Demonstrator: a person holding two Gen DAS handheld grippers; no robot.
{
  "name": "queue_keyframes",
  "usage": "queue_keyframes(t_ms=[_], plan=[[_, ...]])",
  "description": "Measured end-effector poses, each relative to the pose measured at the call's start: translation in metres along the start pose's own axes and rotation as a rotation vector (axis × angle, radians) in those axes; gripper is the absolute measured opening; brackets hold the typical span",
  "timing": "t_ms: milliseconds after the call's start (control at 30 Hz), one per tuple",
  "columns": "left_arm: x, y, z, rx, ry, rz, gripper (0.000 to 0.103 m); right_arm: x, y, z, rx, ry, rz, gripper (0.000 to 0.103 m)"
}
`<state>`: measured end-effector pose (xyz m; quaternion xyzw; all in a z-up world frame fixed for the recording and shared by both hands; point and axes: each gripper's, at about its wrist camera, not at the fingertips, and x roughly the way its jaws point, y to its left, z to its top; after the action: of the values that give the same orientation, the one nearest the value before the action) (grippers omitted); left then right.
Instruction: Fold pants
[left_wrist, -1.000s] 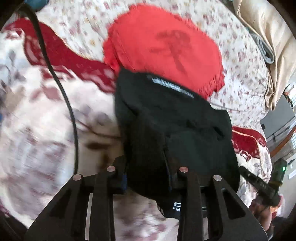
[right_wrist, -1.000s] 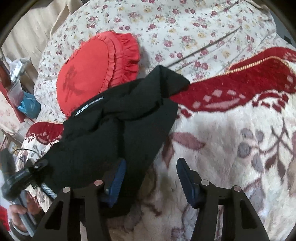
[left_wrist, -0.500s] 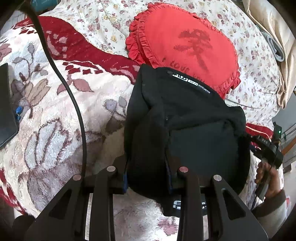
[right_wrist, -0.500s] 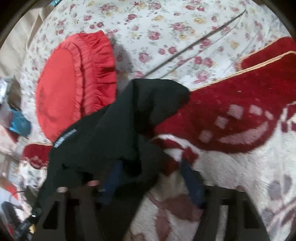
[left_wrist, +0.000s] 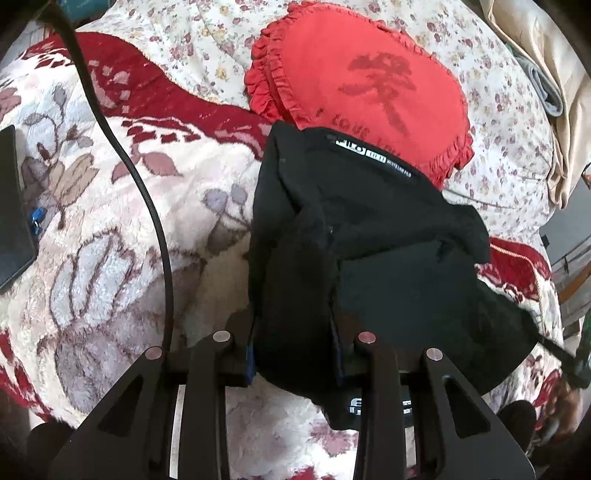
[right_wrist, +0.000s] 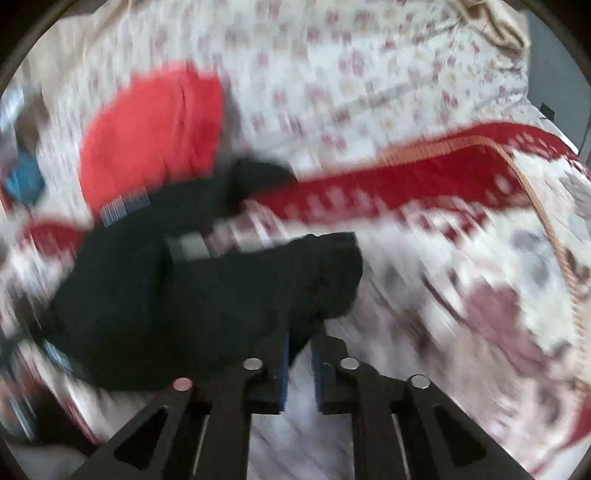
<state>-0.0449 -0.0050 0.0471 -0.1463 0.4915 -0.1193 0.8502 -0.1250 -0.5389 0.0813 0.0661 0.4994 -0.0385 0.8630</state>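
Observation:
The black pants (left_wrist: 369, 251) lie bunched on the bed, a white label near the top edge. My left gripper (left_wrist: 293, 343) is shut on a thick fold of the pants and holds it between its fingers. In the right wrist view, which is motion-blurred, the pants (right_wrist: 184, 295) hang to the left. My right gripper (right_wrist: 299, 354) has its jaws close together on a fold of the black fabric.
A red ruffled heart cushion (left_wrist: 369, 85) lies behind the pants on a floral sheet (left_wrist: 498, 122). A red and cream fleece blanket (left_wrist: 92, 221) covers the bed. A black cable (left_wrist: 147, 199) crosses it at left, and a dark flat object (left_wrist: 11, 210) lies at the left edge.
My right gripper went from open beside the pants to closed on a fold of them and is moving fast. My left gripper keeps its hold; its view has steadied.

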Motion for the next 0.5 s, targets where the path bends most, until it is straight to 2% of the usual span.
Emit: queue_keyframes(t_ms=[67, 133, 167, 267, 300, 333, 433, 500], plan=[[0.001, 0.003, -0.002, -0.015, 0.010, -0.001, 0.029, -0.010, -0.025, -0.006, 0.049, -0.013, -0.039, 0.018], [0.000, 0.003, -0.004, -0.026, 0.011, -0.001, 0.029, -0.018, -0.050, -0.006, 0.106, -0.040, -0.116, 0.031], [0.000, 0.002, -0.004, -0.028, 0.012, 0.004, 0.029, -0.017, -0.060, -0.003, 0.120, -0.048, -0.141, 0.032], [-0.001, -0.003, -0.005, -0.016, 0.009, 0.025, 0.029, -0.003, -0.070, 0.008, 0.142, -0.052, -0.040, 0.035], [-0.001, -0.004, -0.004, -0.010, 0.009, 0.032, 0.029, 0.011, -0.068, 0.013, 0.141, -0.031, 0.012, 0.043], [0.000, -0.005, -0.005, -0.009, 0.010, 0.040, 0.029, 0.022, -0.064, 0.017, 0.134, -0.011, 0.031, 0.047], [0.002, -0.004, -0.004, -0.020, 0.017, 0.045, 0.029, 0.067, -0.048, 0.031, 0.110, 0.063, 0.072, 0.047], [0.002, -0.004, -0.005, -0.022, 0.017, 0.052, 0.030, 0.083, -0.044, 0.034, 0.115, 0.076, 0.092, 0.038]])
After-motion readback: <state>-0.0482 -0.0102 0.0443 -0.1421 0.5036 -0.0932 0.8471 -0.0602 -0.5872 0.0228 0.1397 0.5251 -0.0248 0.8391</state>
